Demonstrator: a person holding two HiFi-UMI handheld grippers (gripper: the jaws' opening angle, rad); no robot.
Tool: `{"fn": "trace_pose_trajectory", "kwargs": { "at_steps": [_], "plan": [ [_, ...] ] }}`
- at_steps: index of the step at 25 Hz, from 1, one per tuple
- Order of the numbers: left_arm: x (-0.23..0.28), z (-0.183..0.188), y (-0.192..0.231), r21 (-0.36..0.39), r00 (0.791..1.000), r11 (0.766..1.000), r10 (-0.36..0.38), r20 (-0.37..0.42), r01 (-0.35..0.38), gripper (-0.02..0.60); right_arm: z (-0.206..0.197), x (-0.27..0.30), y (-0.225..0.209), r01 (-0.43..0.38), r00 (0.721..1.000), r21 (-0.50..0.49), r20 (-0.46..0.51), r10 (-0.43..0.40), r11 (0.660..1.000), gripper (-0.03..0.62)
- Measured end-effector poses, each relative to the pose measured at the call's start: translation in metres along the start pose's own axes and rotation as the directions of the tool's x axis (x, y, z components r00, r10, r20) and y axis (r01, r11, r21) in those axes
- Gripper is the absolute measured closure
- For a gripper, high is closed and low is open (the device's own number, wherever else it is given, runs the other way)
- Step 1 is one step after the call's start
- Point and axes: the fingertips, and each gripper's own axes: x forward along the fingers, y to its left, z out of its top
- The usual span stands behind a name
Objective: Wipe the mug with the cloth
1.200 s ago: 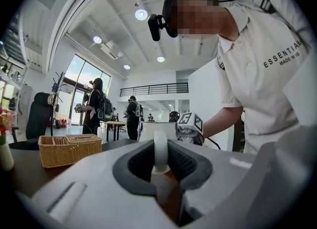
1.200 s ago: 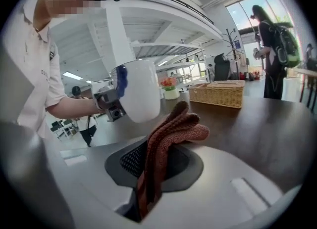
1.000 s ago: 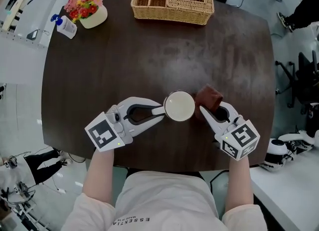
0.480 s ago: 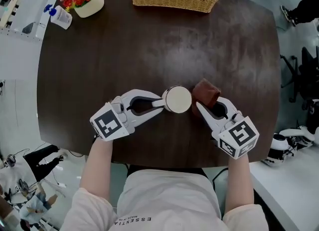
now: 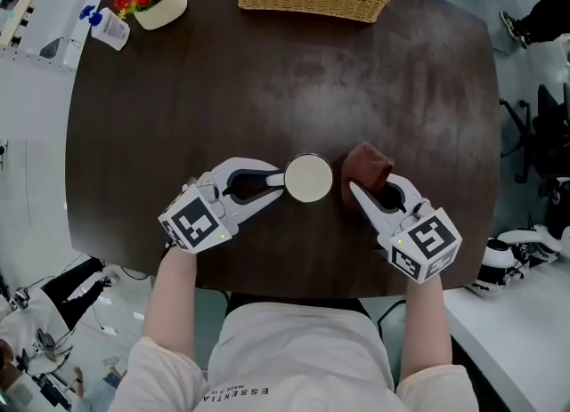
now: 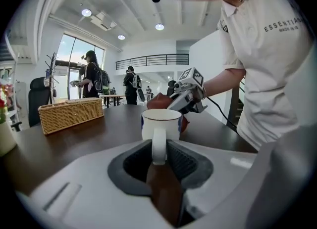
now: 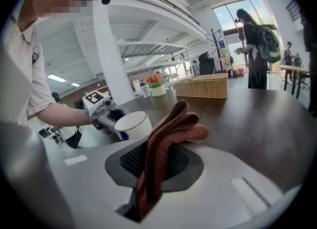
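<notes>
Leftward from the cloth [image 5: 368, 164] the mug [image 5: 308, 177] has been drawn over the tabletop [image 5: 267, 72], its handle clamped in the left hand-held gripper [image 5: 277, 189], while the cloth is pinched in the right hand-held gripper [image 5: 371, 189] (seemingly not touching the mug), so wiping is judged unstarted.

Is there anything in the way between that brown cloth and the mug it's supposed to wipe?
Nothing visible. The cloth, clamped in the right tongs, sits right beside the mug, which the left tongs hold by its handle.
</notes>
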Motion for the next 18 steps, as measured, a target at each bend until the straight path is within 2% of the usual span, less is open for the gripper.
{"fn": "trace_pose_trajectory", "kwargs": {
  "at_steps": [3, 7, 10, 12, 14, 17, 18],
  "plan": [
    [-0.003, 0.000, 0.001, 0.000, 1.000, 1.000, 0.026, -0.007, -0.026, 0.489, -0.001, -0.001, 0.000, 0.011, 1.000, 0.015, 0.001, -0.011, 1.000, 0.513],
    [-0.018, 0.023, 0.004, -0.022, 0.995, 0.996, 0.085, 0.058, -0.084, 0.489, 0.003, -0.008, 0.002, 0.038, 0.999, 0.006, 0.009, -0.038, 0.999, 0.513],
    [-0.036, 0.043, 0.006, -0.055, 0.985, 0.988, 0.146, 0.088, -0.142, 0.489, 0.013, -0.021, -0.001, 0.120, 0.992, 0.016, 0.040, -0.121, 0.993, 0.513],
    [-0.052, 0.059, 0.008, -0.074, 0.969, 0.974, 0.220, 0.115, -0.212, 0.489, 0.018, -0.031, -0.002, 0.213, 0.974, 0.039, 0.066, -0.215, 0.976, 0.513],
    [-0.066, 0.077, 0.006, -0.074, 0.944, 0.952, 0.305, 0.126, -0.298, 0.493, 0.022, -0.041, 0.006, 0.278, 0.956, 0.036, 0.083, -0.280, 0.960, 0.513],
    [-0.081, 0.105, -0.007, -0.055, 0.909, 0.917, 0.399, 0.125, -0.395, 0.581, 0.033, -0.063, 0.028, 0.313, 0.940, 0.031, 0.134, -0.314, 0.949, 0.513],
    [-0.086, 0.116, -0.013, -0.064, 0.899, 0.910, 0.415, 0.138, -0.410, 0.581, 0.039, -0.070, 0.035, 0.317, 0.935, 0.030, 0.158, -0.318, 0.948, 0.513]
  ]
}}
